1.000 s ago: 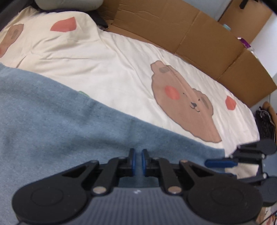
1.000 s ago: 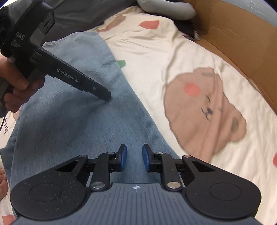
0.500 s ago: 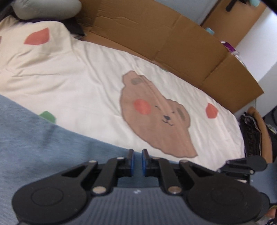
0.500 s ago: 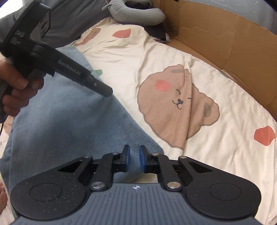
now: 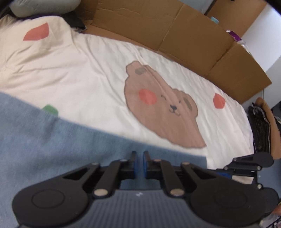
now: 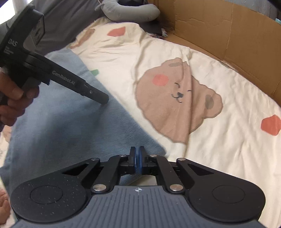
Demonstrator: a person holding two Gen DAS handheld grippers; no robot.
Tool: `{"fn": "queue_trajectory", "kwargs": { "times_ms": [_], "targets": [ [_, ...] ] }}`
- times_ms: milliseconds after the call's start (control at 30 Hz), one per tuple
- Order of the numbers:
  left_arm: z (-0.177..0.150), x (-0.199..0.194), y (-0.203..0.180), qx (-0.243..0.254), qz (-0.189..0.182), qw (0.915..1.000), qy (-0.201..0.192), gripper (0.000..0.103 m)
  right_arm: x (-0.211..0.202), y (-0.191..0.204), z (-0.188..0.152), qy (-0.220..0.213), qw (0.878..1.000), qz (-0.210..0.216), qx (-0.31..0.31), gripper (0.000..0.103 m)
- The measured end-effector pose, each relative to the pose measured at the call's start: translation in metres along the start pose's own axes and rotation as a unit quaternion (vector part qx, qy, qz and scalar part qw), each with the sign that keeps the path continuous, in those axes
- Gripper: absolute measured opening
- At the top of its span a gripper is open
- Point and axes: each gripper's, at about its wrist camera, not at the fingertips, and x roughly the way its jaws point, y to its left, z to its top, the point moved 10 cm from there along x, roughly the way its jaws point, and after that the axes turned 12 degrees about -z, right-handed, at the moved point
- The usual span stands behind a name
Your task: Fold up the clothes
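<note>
- Blue cloth point(image 6: 58, 126) lying long across bed point(image 6: 219, 149), away from cardboard.
- Right tongs point(image 6: 137, 160) clenched on near corner; left tongs point(image 5: 139, 163) nearly closed on far edge (grip unclear).

Bed point(image 6: 219, 140) covered by cream bear-print sheet point(image 5: 98, 84). Blue garment point(image 6: 58, 131) lies flat on it, under and left of the right claw point(image 6: 137, 158). Grey pillow point(image 6: 130, 10) far ahead.

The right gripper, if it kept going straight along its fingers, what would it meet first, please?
Most likely the cream bedsheet near the printed bear. The right gripper sits at the blue garment edge; depth is unclear.
</note>
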Motion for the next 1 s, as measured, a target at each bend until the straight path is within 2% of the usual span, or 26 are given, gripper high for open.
{"fn": "queue_trajectory", "kwargs": {
  "times_ms": [500,600,700,1000],
  "targets": [
    [-0.069,-0.050,0.005,0.002,0.021,0.9990,0.039,0.011,-0.043,0.067,-0.047,0.012,0.999,0.036,-0.030,0.003],
    [-0.088,-0.059,0.002,0.006,0.022,0.9981,0.057,0.011,-0.052,0.077,-0.056,0.016,0.998,0.042,-0.036,0.003],
    [-0.108,-0.068,-0.001,0.027,0.029,0.9967,0.071,0.011,-0.060,0.088,-0.066,0.022,0.998,0.049,-0.038,0.003],
    [-0.147,-0.091,0.003,0.017,0.037,0.9950,0.091,0.011,-0.082,0.123,-0.101,0.041,0.997,0.062,-0.023,0.003]
  ]
}}
